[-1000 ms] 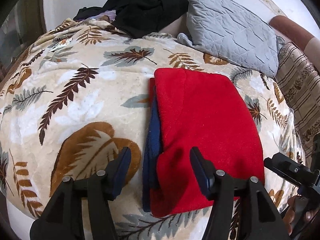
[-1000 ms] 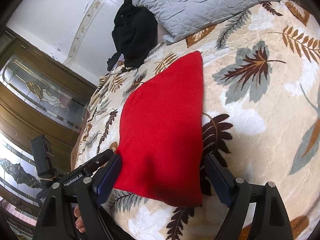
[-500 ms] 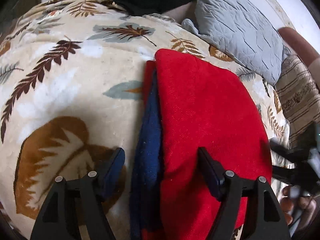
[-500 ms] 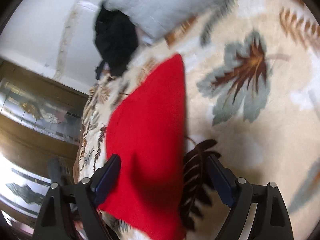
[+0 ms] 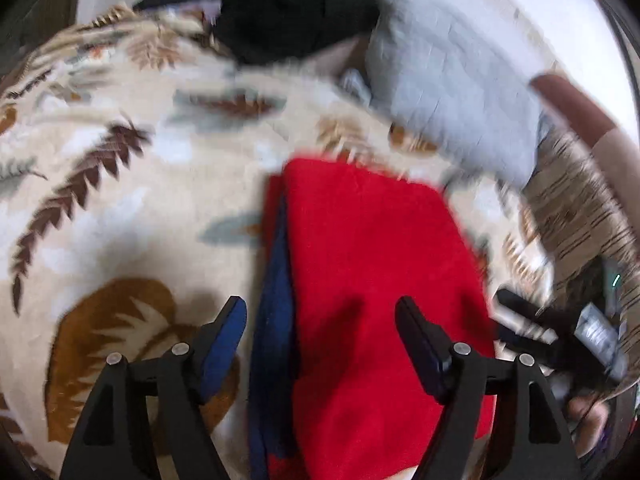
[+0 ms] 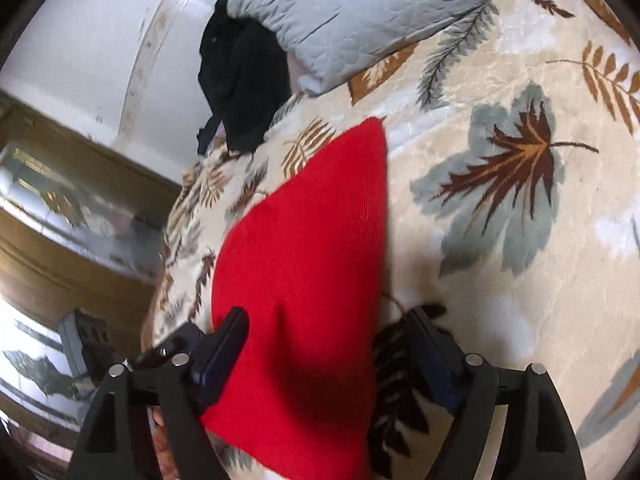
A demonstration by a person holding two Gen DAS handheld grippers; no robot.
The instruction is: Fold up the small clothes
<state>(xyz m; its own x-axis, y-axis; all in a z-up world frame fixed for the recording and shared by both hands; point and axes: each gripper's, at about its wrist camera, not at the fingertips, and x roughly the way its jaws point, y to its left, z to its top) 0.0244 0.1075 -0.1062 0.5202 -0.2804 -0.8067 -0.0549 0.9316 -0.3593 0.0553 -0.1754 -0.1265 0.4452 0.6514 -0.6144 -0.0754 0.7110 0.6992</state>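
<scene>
No text, label, brand or number can be read in either view. A pale patch on the dark device (image 5: 596, 328) at the right edge of the left view is too blurred to make out.

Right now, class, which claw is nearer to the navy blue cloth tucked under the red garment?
Left. The open left claw straddles the navy blue cloth at the red garment edge. The open right claw straddles the garment's opposite edge, where no navy shows.
</scene>
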